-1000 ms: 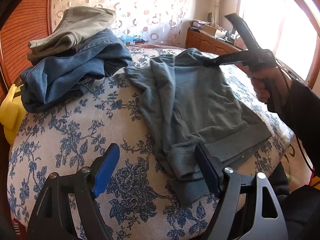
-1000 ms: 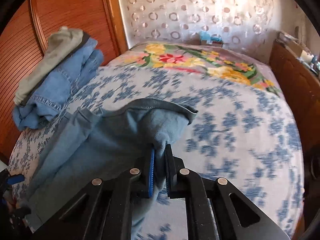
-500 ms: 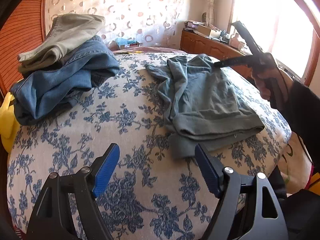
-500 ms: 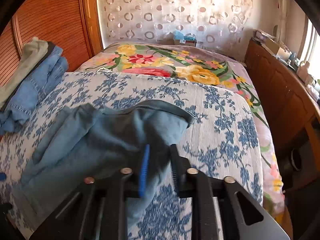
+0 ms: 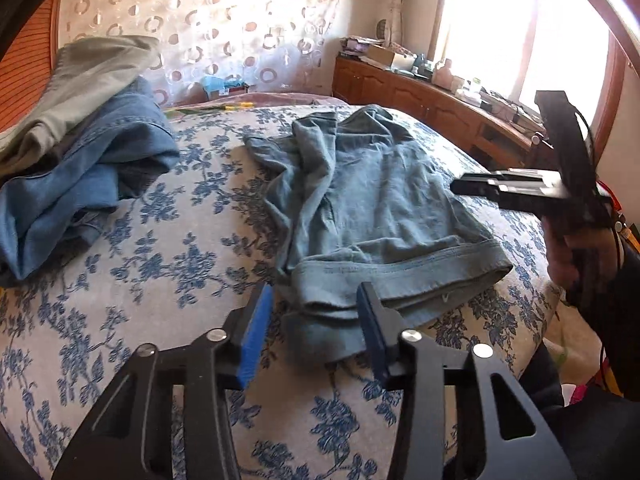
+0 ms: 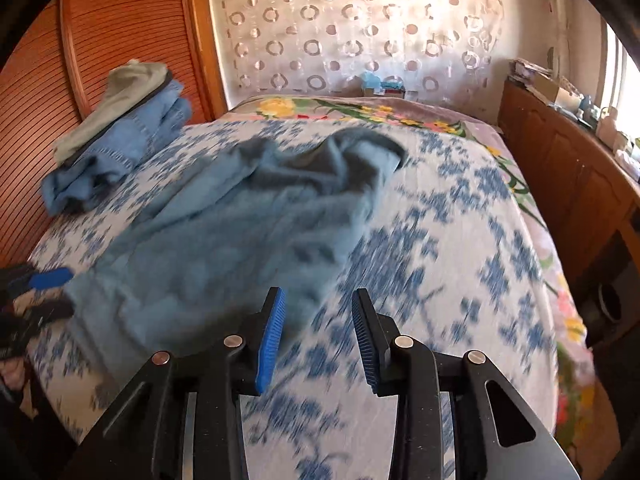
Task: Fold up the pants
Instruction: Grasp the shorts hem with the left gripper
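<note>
While both tools gape, pants lie ahead — left tool nearest.

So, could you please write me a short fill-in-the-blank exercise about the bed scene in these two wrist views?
1. Both the left gripper and the right gripper have their jaws ____.
2. The grey-blue pants lie on a bedspread printed with blue ____.
3. In the pile at the headboard, the khaki pants lie ____ the blue jeans.

Missing words: open; flowers; on top of
</note>
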Demonstrator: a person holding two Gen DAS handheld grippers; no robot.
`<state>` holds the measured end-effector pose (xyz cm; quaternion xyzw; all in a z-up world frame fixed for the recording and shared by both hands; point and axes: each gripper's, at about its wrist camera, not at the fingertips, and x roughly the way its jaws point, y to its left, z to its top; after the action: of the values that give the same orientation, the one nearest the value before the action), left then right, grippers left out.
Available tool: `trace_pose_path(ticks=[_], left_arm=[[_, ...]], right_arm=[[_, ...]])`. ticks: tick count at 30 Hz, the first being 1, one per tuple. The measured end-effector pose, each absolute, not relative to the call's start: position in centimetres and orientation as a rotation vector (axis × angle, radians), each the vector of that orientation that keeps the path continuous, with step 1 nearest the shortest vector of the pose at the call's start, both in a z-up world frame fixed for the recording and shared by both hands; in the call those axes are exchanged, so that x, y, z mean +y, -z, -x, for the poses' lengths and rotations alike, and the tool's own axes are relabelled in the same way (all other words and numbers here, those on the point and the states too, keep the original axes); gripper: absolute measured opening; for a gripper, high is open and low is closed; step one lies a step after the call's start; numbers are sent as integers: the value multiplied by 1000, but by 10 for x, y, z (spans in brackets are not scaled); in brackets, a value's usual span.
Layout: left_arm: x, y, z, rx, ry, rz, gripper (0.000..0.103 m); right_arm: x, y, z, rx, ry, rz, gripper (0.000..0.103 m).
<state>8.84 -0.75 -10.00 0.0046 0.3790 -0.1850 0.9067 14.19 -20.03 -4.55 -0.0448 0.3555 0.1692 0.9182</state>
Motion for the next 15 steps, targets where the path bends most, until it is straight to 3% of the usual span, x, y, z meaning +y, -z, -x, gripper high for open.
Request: trace_pose_path(ticks=[9,15], left_arm=[[-14,97,-83,778,382,-27,14],[-17,80,-68,731,406,-21,7]], right_arm=[[-202,52,-140,729,-348,78,38],[-206,55,-138,720,-338,47,38]])
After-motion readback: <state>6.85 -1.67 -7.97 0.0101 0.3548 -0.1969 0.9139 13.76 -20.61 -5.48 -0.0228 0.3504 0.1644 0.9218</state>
